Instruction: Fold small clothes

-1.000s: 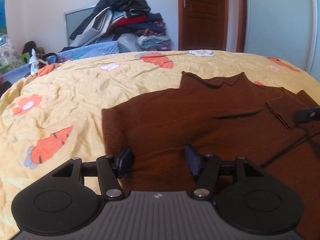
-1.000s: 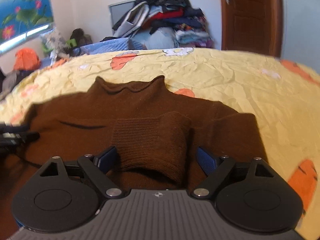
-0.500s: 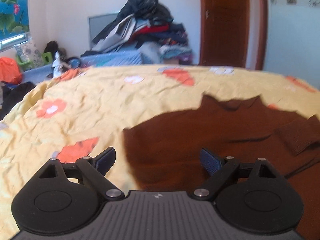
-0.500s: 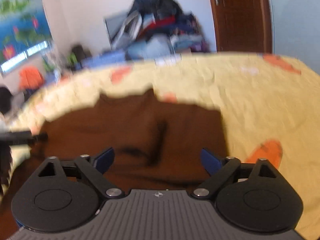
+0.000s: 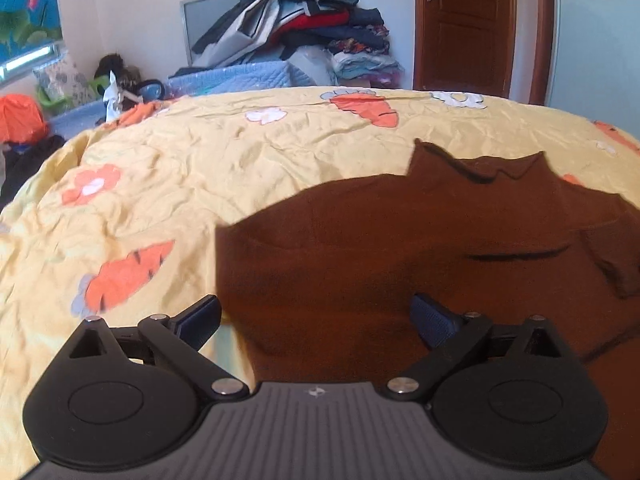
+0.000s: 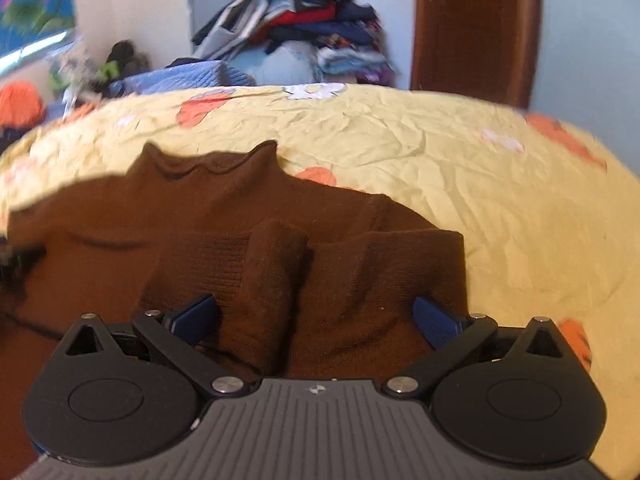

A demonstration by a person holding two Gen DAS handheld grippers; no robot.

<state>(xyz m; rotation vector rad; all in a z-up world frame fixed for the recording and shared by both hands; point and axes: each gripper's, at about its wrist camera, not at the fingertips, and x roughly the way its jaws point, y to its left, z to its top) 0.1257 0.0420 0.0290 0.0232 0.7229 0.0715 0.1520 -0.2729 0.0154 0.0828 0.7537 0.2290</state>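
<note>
- The left hand-held gripper (image 5: 316,322) is opening: a second ago its fingers stood close together over the brown sweater (image 5: 420,248), and now they are spread almost as wide as they go, with nothing pinched. Its left finger (image 5: 200,316) sits over the yellow bedsheet (image 5: 168,176) just past the sweater's folded left edge; the right finger is over the knit.
- Ahead of this gripper the sweater lies flat on the bed, collar (image 5: 480,164) at the far side. Its left side now ends in a straight vertical edge, which suggests that sleeve has been folded in and let go.
- The right hand-held gripper (image 6: 316,320) is also opening, its fingers wider apart than a second ago. The folded sleeve (image 6: 276,280) lies between them as a raised ridge, touched by neither pad, so it looks released and not held.
- In the right view the sweater's right edge (image 6: 460,264) sits just beyond the right finger, with bare sheet further right.
- For the task, both sleeves appear to be laid inward; the likely remaining step is folding the body, probably hem toward collar.
- The sweater's hem is hidden below both gripper bodies, so its state cannot be told.
- The right view is blurred, most of all at its left border, where a dark shape (image 6: 16,268) is too smeared to identify.
- The heap of clothes (image 5: 304,28) beyond the bed is far off and plays no part here.
</note>
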